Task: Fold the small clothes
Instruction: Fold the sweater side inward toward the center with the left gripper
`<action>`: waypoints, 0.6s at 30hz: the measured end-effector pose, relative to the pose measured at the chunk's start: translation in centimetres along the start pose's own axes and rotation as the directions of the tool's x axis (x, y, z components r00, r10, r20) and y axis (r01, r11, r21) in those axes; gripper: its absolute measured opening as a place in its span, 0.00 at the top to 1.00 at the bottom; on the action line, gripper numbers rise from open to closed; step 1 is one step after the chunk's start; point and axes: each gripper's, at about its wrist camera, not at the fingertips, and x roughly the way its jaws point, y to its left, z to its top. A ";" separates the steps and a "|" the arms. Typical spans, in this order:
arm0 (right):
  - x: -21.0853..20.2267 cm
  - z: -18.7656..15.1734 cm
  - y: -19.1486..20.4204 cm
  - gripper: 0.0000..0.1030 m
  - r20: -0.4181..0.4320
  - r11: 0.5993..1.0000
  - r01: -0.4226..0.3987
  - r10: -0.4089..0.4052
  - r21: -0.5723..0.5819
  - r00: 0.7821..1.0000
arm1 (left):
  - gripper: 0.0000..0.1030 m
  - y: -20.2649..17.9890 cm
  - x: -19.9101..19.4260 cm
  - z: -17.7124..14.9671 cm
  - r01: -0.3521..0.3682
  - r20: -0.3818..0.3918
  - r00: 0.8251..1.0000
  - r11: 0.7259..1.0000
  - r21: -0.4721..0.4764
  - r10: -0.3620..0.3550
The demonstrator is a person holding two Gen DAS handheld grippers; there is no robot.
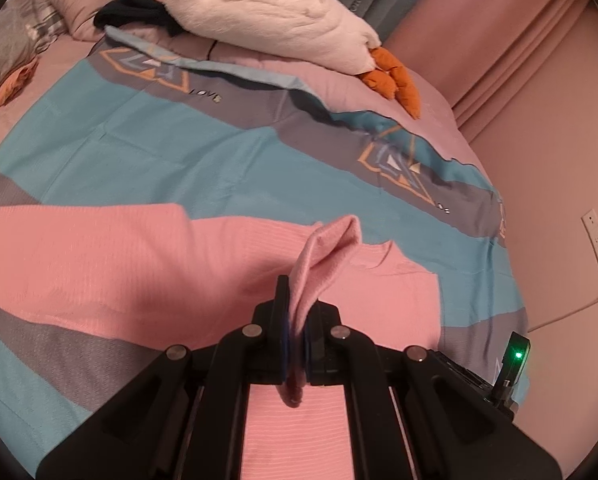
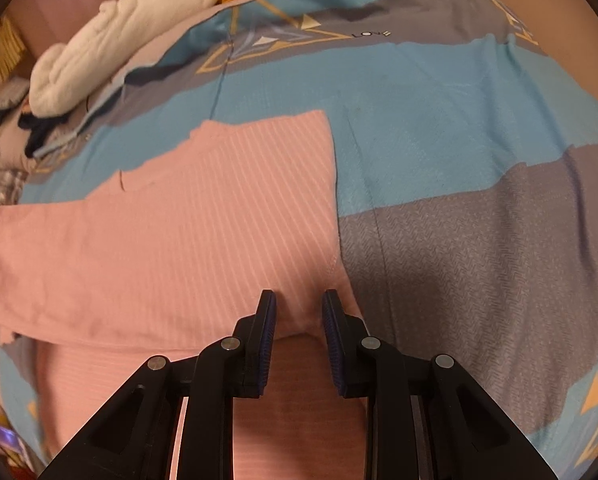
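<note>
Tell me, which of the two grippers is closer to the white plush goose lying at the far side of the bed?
Hard to call. The left gripper pinches the pink top, and the right gripper hovers open over it; both are well short of the goose.

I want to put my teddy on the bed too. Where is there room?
The wide bare stretch of the blue and grey bedcover between the pink ribbed top and the white plush goose is free. So is the grey patch right of the top. The far end is crowded with the goose, pillows and dark clothes.
</note>
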 end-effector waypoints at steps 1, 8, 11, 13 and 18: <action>0.0 0.0 0.0 0.74 0.000 1.000 0.002 -0.002 -0.003 1.000 | 0.96 0.3 0.1 -0.1 -0.004 -0.003 1.000 1.000 -0.005 0.004; 0.0 0.1 -0.5 0.74 -0.009 1.000 0.000 0.000 -0.007 1.000 | 0.95 2.1 0.9 -0.7 -0.024 -0.031 0.999 0.999 -0.034 0.023; 0.0 0.2 -0.5 0.74 -0.009 1.000 -0.001 0.001 -0.005 1.000 | 0.95 3.0 1.4 -1.2 -0.039 -0.046 0.998 0.998 -0.041 0.037; -0.1 0.1 -0.7 0.74 -0.007 1.000 -0.002 0.002 -0.003 1.000 | 0.95 3.5 1.7 -1.3 -0.048 -0.052 0.998 0.998 -0.049 0.045; 0.1 0.3 -0.3 0.74 -0.005 1.000 0.007 -0.007 -0.010 1.000 | 0.95 5.1 2.1 -1.6 -0.057 -0.063 0.997 0.996 -0.075 0.053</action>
